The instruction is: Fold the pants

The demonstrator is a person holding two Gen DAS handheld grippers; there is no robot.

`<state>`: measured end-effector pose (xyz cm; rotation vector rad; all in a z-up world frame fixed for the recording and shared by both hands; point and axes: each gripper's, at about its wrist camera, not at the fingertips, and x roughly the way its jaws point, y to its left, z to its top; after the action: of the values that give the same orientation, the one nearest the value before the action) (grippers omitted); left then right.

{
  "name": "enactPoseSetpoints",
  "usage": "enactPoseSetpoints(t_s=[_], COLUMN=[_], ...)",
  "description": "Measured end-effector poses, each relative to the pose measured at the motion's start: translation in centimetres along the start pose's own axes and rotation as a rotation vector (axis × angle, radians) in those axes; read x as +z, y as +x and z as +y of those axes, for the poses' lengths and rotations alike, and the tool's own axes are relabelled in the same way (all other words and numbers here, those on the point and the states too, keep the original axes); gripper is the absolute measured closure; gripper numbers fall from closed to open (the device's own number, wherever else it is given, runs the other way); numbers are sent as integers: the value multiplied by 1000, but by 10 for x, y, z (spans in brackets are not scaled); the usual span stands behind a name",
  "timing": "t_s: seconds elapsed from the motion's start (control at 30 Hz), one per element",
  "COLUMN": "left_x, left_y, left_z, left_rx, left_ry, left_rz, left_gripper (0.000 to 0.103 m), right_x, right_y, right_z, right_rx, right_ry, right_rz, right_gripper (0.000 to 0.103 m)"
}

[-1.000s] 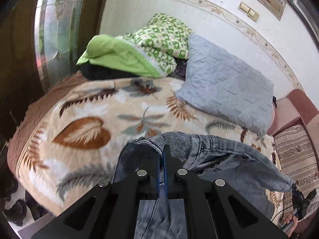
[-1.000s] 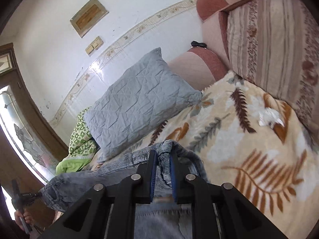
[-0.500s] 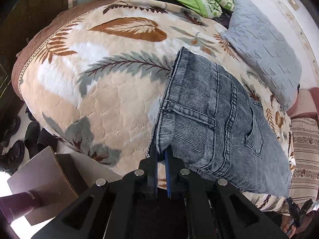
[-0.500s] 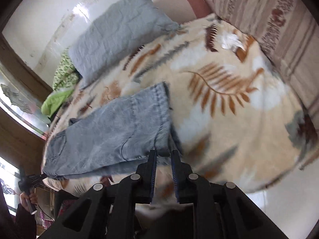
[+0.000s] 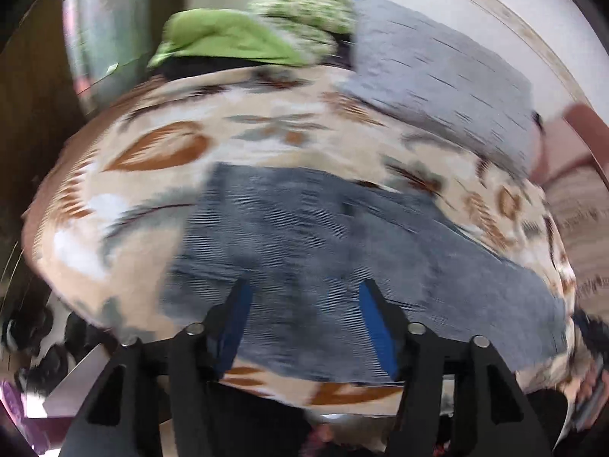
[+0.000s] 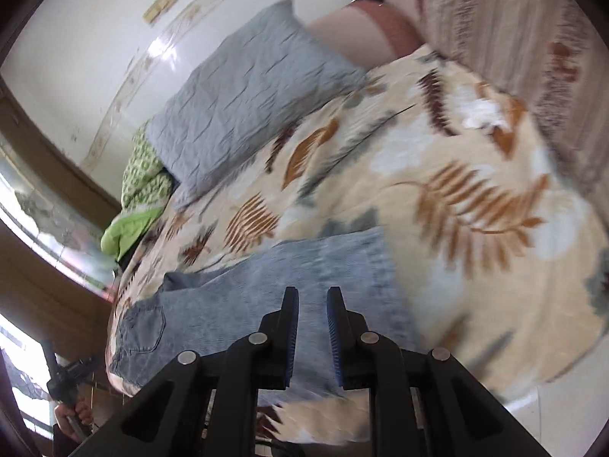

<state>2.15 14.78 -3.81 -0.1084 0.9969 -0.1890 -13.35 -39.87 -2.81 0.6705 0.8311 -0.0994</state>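
- The white wall (image 6: pixel 76 57) carries a patterned border strip and a pair of switch plates (image 6: pixel 161 5).
- The bed (image 6: pixel 475 198), under a cream blanket with brown and grey leaves, fills both views.
- A grey quilted pillow (image 6: pixel 243 103) lies at its far side, beside green bedding (image 5: pixel 232 38).
- The pants (image 5: pixel 323 228), blue denim, lie flat along the near edge of the bed.
- The left gripper (image 5: pixel 304 297) is opening above the denim, pads clear of it, though this view is blurred.
- The right gripper (image 6: pixel 313 297) shows a narrow gap, seemingly with no cloth in it.
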Motion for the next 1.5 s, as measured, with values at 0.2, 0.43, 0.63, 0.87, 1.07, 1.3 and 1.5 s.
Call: enactPoseSetpoints(t_s=[0.2, 0.43, 0.63, 0.87, 1.07, 1.3, 1.5], left_x=[-11, -39, -67, -52, -21, -2, -19], left_y=[44, 99, 90, 84, 56, 99, 110], left_z=[-92, -108, -119, -100, -79, -42, -59], left_rx=[-66, 33, 90, 34, 40, 180, 243], left_ry=[147, 229, 390, 316, 192, 73, 227], left_rz=[77, 198, 96, 147, 32, 182, 155], left_gripper=[32, 31, 30, 29, 24, 16, 0], right_x=[-7, -17, -21, -23, -9, -1, -2], right_y=[86, 130, 124, 110, 80, 110, 106], right_z=[47, 12, -24, -3, 19, -10, -10], right_rx=[-8, 11, 158, 50, -105, -181, -169], right_ry=[-54, 21, 169, 75, -79, 44, 57], right_rz=[123, 227, 275, 259, 18, 88, 65], right_gripper=[85, 86, 87, 87, 87, 86, 86])
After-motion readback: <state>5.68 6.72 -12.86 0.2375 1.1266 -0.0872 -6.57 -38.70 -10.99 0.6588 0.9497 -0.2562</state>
